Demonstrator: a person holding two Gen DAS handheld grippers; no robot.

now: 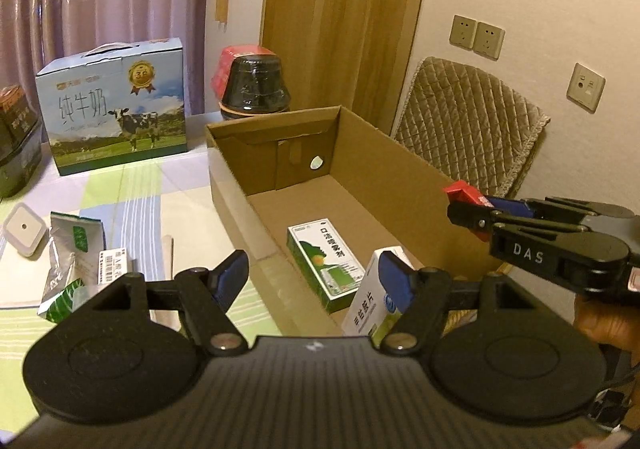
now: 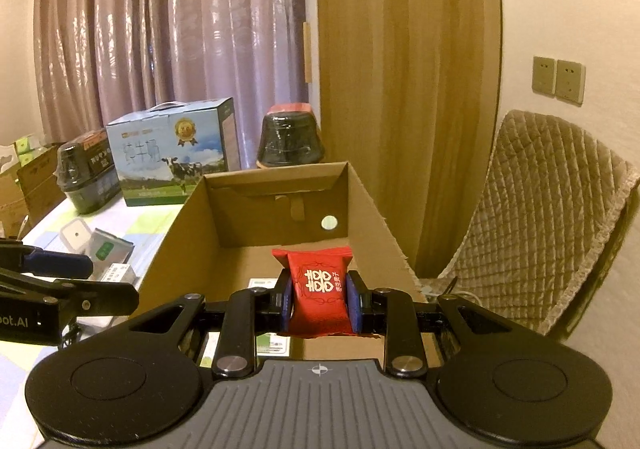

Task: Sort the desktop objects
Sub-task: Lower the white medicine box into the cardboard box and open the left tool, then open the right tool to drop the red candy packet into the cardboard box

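Left wrist view: the left hand-held gripper (image 1: pixel 314 275) hovers released, fingers spread wide, over the near left wall of the cardboard box (image 1: pixel 236 185) on the tabletop (image 1: pixel 132 185). A green-and-white carton (image 1: pixel 324 261) lies on the box floor; a white carton (image 1: pixel 370 299) leans at its near end.

Right wrist view: the right hand-held gripper (image 2: pixel 320 299) is clenched on a red sachet (image 2: pixel 319 289), held above the box's near end.
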